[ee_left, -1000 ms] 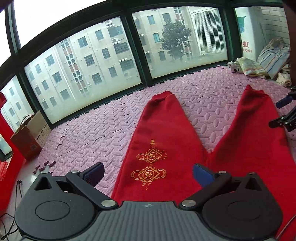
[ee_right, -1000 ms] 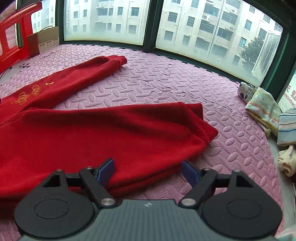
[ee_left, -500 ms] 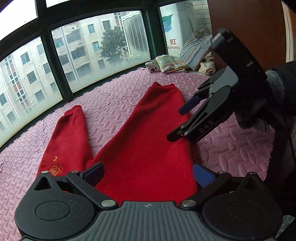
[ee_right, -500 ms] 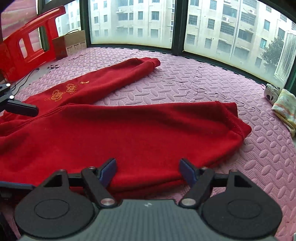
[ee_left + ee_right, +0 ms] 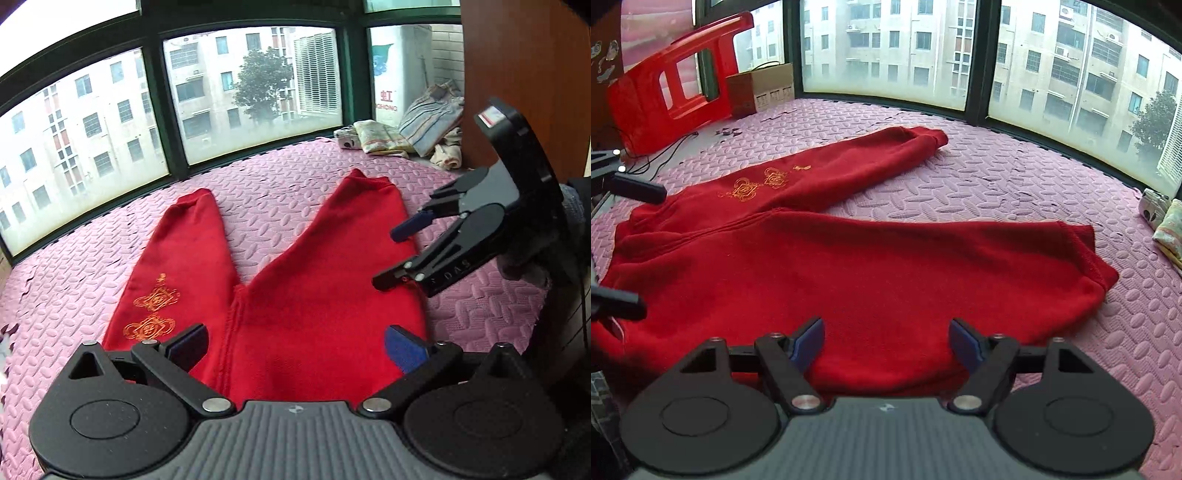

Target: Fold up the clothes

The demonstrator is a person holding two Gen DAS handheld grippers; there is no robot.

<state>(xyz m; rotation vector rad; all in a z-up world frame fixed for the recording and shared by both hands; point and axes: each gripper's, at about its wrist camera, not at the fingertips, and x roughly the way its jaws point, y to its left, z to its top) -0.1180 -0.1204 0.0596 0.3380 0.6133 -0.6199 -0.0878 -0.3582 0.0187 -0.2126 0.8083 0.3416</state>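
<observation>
A: Pink foam mat (image 5: 110, 266) right up to the dark-framed windows (image 5: 251, 85), apartment blocks outside. A heap of folded laundry (image 5: 406, 136) sits at the upper right of the left wrist view.

B: And the red trousers (image 5: 314, 295)?

A: Spread flat on the mat, filling the centre of both views, legs fanned apart in a V. The leg at centre left of the left view carries gold embroidery (image 5: 151, 314).

B: Where's the left gripper (image 5: 295, 343)?

A: Bottom of its own frame, over the waist end, fingers spread wide with nothing between them but cloth underneath. I can't tell whether the tips touch the fabric.

B: The right gripper (image 5: 886, 338)?

A: Bottom centre of its view, above the near edge of the closer leg, also spread wide and holding nothing. In the left view it reaches in from the right edge (image 5: 402, 254), over the outer side of that leg.

B: Anything else?

A: A red plastic chair (image 5: 665, 88) and a cardboard box (image 5: 764, 88) at the upper left of the right view.
</observation>
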